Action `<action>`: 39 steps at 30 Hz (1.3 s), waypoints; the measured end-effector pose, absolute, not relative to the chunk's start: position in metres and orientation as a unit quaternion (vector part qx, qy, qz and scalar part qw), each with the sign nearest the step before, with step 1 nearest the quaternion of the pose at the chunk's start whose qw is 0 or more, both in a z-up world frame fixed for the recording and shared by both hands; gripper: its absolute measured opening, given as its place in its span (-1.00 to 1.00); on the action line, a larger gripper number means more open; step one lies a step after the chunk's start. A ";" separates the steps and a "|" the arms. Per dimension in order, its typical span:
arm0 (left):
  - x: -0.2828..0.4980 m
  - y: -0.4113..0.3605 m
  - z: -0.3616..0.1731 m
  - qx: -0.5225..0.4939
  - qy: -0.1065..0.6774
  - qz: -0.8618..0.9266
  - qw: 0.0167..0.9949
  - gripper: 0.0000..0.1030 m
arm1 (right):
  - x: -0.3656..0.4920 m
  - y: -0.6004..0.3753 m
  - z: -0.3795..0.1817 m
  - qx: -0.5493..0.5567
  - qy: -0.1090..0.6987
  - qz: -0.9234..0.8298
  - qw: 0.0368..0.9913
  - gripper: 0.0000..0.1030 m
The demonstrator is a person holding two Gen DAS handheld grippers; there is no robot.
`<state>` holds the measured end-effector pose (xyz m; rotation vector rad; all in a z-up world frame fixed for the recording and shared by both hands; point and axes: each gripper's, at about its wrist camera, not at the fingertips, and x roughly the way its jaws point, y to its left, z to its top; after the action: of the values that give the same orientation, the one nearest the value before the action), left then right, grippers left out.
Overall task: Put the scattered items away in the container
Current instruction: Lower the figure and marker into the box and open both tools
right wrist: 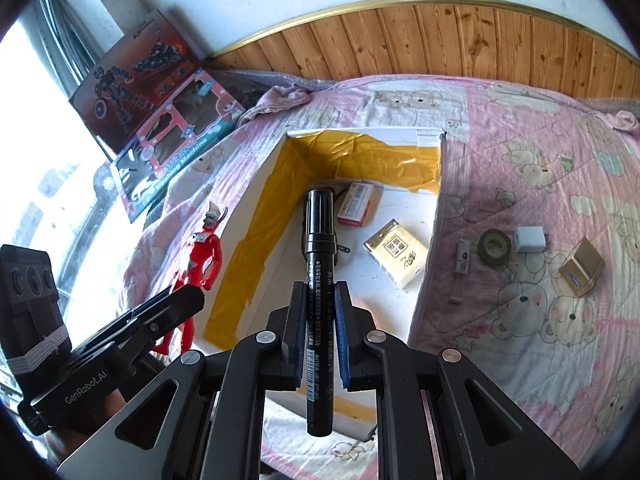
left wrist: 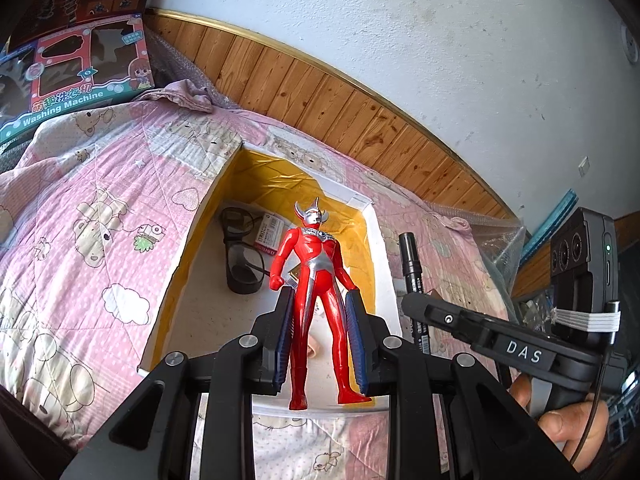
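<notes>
My left gripper (left wrist: 320,312) is shut on the legs of a red and silver toy figure (left wrist: 316,256), held upright over the open white box (left wrist: 386,248) lined with yellow tape. On the box floor lie dark glasses (left wrist: 240,256) and a small red and white carton (left wrist: 274,236). My right gripper (right wrist: 320,312) is shut on a black marker (right wrist: 318,232), which points over the near edge of the same box (right wrist: 384,160). A tissue pack (right wrist: 396,252) and the carton (right wrist: 356,204) lie inside. The left gripper (right wrist: 188,300) with the figure (right wrist: 204,248) shows at the left.
On the pink quilt (right wrist: 520,184) to the right of the box lie a tape roll (right wrist: 495,247), a white charger (right wrist: 530,240), a gold case (right wrist: 582,266) and a small stick (right wrist: 463,258). Toy cartons (right wrist: 160,120) lean at the back left. A wooden headboard (right wrist: 480,40) runs behind.
</notes>
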<state>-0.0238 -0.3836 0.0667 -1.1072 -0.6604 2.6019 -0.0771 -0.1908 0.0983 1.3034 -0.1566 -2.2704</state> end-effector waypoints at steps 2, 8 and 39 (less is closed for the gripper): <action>-0.027 -0.385 0.064 -0.382 -0.224 0.889 0.117 -0.49 | -0.087 -0.192 0.099 0.480 -0.053 -0.838 0.254 -0.73; -0.037 -0.384 0.055 -0.394 -0.219 0.885 0.117 -0.49 | -0.119 -0.199 0.095 0.484 -0.035 -0.838 0.250 -0.74; -0.086 -0.379 0.000 -0.468 -0.203 0.854 0.107 -0.48 | -0.247 -0.269 0.012 0.524 0.205 -0.788 0.251 -0.61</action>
<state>-0.0863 -0.3787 -0.0004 -1.3771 -0.5968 2.5129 -0.2468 -0.2686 0.0116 1.4261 0.5570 -2.1434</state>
